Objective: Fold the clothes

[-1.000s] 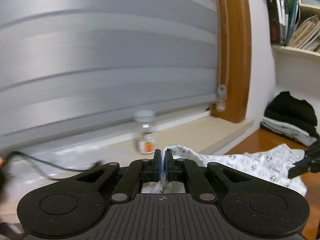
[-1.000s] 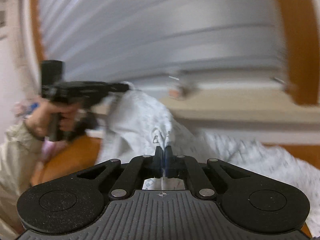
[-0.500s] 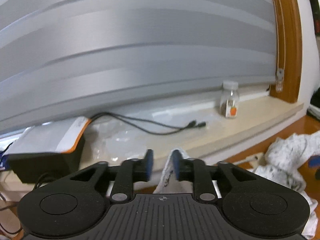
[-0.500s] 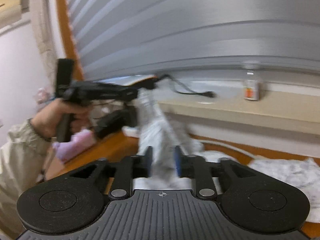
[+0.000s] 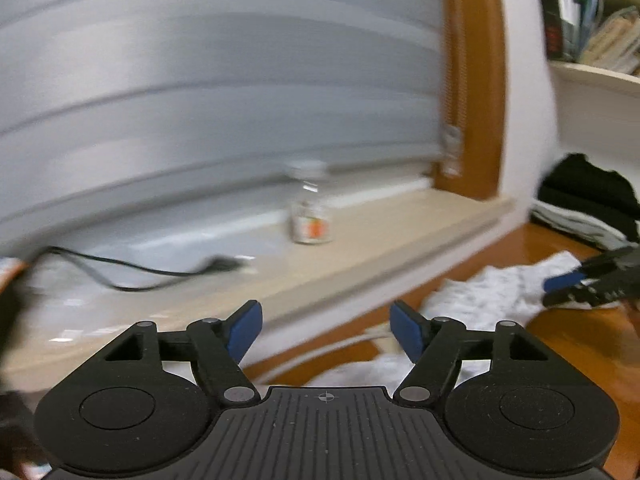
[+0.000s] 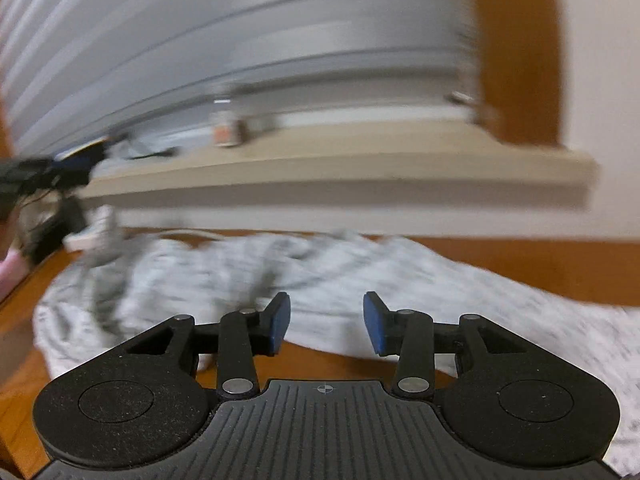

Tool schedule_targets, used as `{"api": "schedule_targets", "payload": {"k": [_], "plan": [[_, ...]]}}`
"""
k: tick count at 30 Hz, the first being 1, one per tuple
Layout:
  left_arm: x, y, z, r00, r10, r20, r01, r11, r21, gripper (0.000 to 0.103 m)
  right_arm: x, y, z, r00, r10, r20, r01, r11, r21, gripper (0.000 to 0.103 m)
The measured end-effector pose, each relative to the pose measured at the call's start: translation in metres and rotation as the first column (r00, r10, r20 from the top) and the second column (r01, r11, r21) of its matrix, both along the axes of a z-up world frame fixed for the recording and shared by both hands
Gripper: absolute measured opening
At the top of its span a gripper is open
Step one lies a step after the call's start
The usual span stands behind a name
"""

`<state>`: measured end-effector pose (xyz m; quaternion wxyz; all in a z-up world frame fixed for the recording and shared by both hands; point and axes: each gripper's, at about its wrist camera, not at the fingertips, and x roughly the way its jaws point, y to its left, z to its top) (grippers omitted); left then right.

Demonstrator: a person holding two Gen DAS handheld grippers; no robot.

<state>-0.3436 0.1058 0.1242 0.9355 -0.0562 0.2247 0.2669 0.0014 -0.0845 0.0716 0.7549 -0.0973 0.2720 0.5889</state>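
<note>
Both jaws opening, empty: white garment [image 6: 340, 272] lies crumpled just ahead of right gripper [image 6: 326, 322], nearer than left gripper [image 5: 326, 326].

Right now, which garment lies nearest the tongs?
The white patterned garment, spread on the wooden surface just beyond the right tongs; the dark clothes pile sits far off.

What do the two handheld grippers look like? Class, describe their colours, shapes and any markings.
Each gripper, the left gripper and the right gripper, is matte black plastic with a ribbed centre plate marked by a small crosshair, two rounded lobes with circular discs, silver pivot pins, and angled linkage arms ending in blue pads.
</note>
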Motion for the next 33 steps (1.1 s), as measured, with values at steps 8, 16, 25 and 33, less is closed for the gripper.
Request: {"api": "schedule_targets", "payload": {"k": [8, 16, 25, 33], "plan": [[0.046, 0.009, -0.062, 0.997, -0.067, 0.046, 0.073, 0.988, -0.139, 0.066, 0.019, 0.024, -0.002, 0.999, -0.048, -0.023, 0.048, 0.999, -0.001, 0.043], [0.038, 0.024, -0.092, 0.992, -0.128, 0.009, 0.127, 0.965, -0.229, 0.054, 0.005, 0.108, -0.003, 0.999, 0.008, -0.036, -0.009, 0.999, -0.039, 0.051], [0.041, 0.022, -0.097, 0.989, -0.148, -0.031, 0.138, 0.966, -0.218, 0.054, 0.010, 0.132, -0.028, 0.996, -0.024, -0.089, 0.013, 0.992, -0.125, 0.013], [0.041, 0.014, -0.092, 0.987, -0.161, -0.012, 0.155, 0.967, -0.202, 0.055, 0.003, 0.048, 0.037, 0.996, -0.080, 0.027, 0.078, 0.995, 0.060, 0.001]]}}
